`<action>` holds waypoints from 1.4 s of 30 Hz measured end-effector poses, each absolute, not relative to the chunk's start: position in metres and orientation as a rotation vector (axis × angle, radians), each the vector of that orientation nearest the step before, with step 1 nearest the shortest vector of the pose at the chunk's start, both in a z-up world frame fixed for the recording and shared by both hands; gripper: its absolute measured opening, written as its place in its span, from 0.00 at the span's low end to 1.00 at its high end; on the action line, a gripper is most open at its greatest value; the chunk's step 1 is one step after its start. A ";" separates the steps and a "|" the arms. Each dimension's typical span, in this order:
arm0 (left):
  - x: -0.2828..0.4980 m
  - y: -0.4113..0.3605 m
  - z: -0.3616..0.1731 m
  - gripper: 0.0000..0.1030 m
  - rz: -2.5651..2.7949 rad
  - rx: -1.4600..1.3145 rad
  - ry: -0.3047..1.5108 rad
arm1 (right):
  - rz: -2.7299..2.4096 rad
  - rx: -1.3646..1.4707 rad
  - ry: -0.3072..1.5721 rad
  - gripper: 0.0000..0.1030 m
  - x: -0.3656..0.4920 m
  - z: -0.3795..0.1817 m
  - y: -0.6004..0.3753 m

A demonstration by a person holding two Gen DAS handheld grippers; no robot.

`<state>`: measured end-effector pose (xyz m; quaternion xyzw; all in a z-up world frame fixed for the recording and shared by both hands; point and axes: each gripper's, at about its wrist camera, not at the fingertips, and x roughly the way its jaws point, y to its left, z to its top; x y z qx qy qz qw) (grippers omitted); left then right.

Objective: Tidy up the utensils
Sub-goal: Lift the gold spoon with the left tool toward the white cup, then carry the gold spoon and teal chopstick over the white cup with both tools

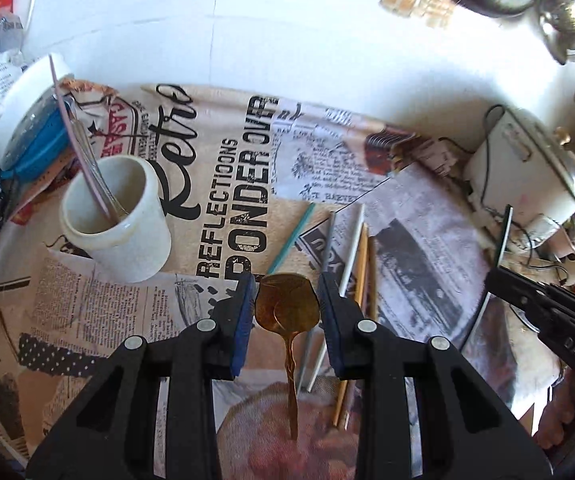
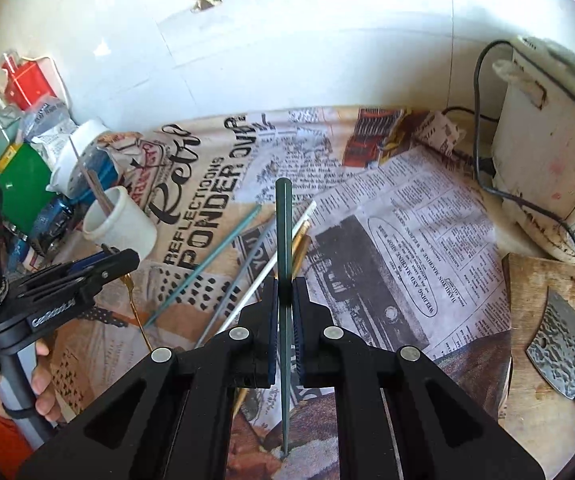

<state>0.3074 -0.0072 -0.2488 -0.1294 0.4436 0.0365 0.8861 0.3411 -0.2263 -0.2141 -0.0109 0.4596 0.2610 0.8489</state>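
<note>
Between the spread fingers of the left gripper [image 1: 286,292], a copper-coloured metal spoon [image 1: 287,312] lies on the newspaper-print cloth [image 1: 427,264], bowl untouched by either pad. Right gripper [image 2: 285,284] is clamped on a dark green thin chopstick [image 2: 284,232] poking forward past its fingertips. Ahead-left of the left fingers: white ceramic cup [image 1: 121,220] holding utensils.

newsprint cloth [image 1: 223,184] under loose chopsticks [image 1: 349,248]
</note>
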 end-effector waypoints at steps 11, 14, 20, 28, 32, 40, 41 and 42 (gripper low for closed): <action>0.269 -0.010 -0.212 0.30 0.053 -0.260 0.828 | 0.561 -0.003 0.880 0.06 0.316 -0.184 -0.222; 0.264 -0.008 -0.202 0.30 0.054 -0.264 0.798 | 0.571 -0.004 0.851 0.06 0.311 -0.175 -0.218; 0.261 0.001 -0.177 0.30 0.054 -0.264 0.736 | 0.595 -0.010 0.800 0.06 0.309 -0.157 -0.206; 0.260 0.021 -0.141 0.29 0.069 -0.259 0.654 | 0.641 -0.023 0.726 0.06 0.311 -0.127 -0.178; 0.260 0.037 -0.124 0.29 0.084 -0.243 0.615 | 0.672 -0.023 0.687 0.06 0.313 -0.110 -0.159; 0.262 0.075 -0.104 0.29 0.110 -0.239 0.574 | 0.726 -0.027 0.617 0.06 0.314 -0.084 -0.117; 0.262 0.082 -0.101 0.29 0.111 -0.240 0.570 | 0.731 -0.025 0.612 0.06 0.314 -0.083 -0.112; 0.263 0.086 -0.099 0.29 0.111 -0.239 0.567 | 0.737 -0.022 0.608 0.06 0.315 -0.081 -0.108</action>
